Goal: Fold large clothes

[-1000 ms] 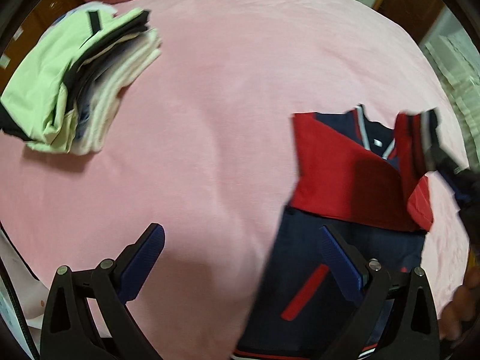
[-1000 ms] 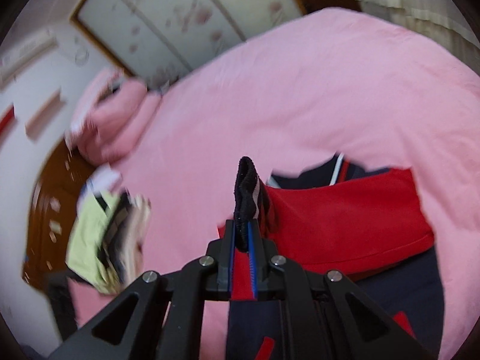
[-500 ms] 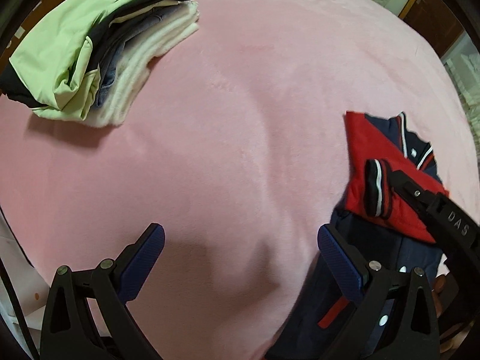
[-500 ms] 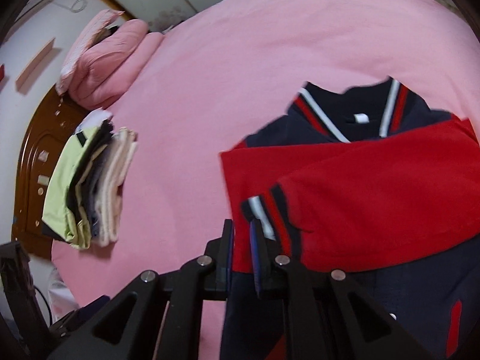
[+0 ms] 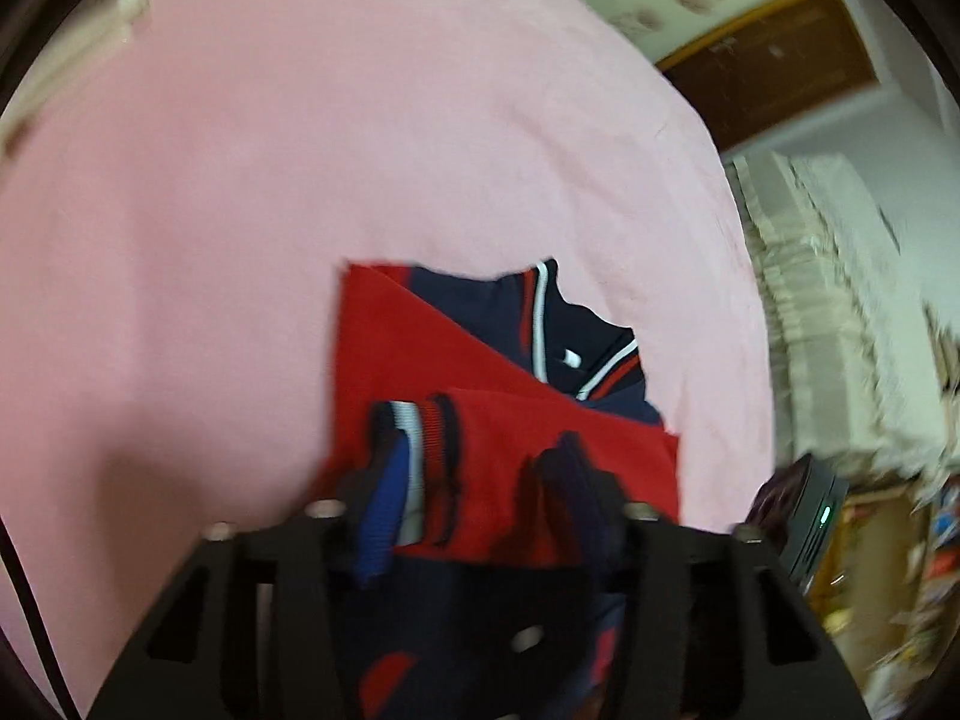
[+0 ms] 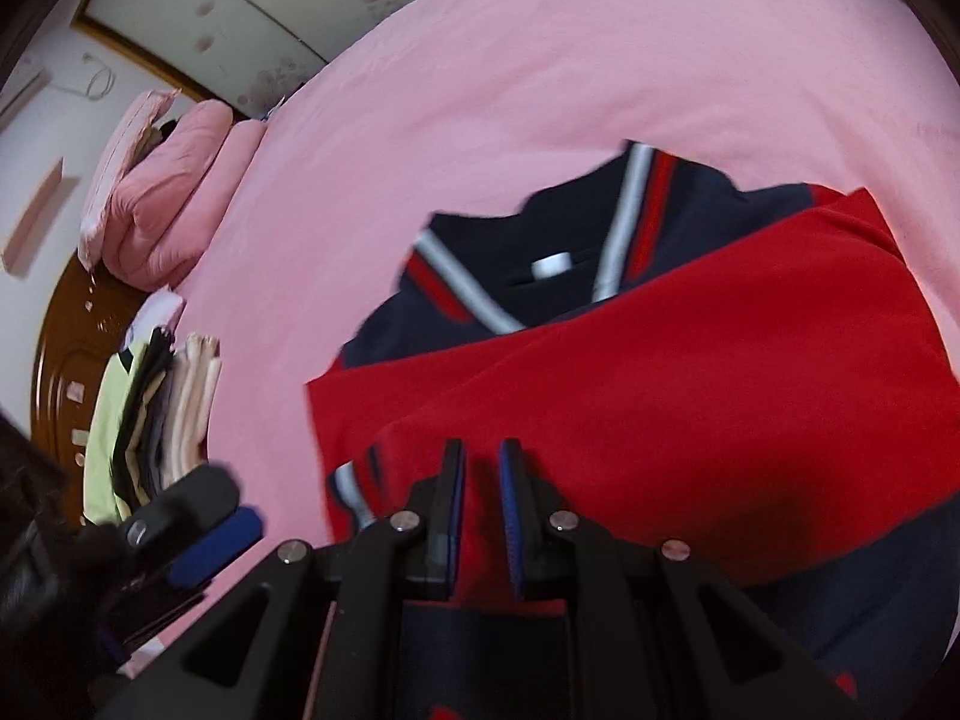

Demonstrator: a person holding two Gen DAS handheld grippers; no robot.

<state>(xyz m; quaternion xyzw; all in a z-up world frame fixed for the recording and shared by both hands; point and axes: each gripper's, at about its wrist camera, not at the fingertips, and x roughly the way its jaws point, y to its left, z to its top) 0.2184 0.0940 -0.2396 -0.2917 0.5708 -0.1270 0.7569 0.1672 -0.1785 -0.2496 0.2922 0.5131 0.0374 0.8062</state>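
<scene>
A navy and red jacket [image 5: 504, 360] lies on the pink bed [image 5: 300, 150], both red sleeves folded across its chest. The striped cuff [image 5: 414, 438] of the upper sleeve rests at the jacket's left side. My left gripper [image 5: 480, 492] is open, its fingers straddling that cuff and sleeve just above the cloth. In the right wrist view the jacket [image 6: 720, 360] fills the middle. My right gripper [image 6: 483, 468] hovers over the red sleeve with its jaws slightly apart and nothing between them. The left gripper's finger [image 6: 210, 540] shows at lower left.
A stack of folded clothes [image 6: 150, 420] sits at the bed's left edge by a wooden headboard [image 6: 66, 360]. Pink pillows [image 6: 174, 204] lie at the head. A white frilled cover [image 5: 840, 300] lies beside the bed's right edge.
My right gripper let go of the striped cuff and the sleeve now lies flat across the jacket. My left gripper swung right from the bare bed to over the cuff.
</scene>
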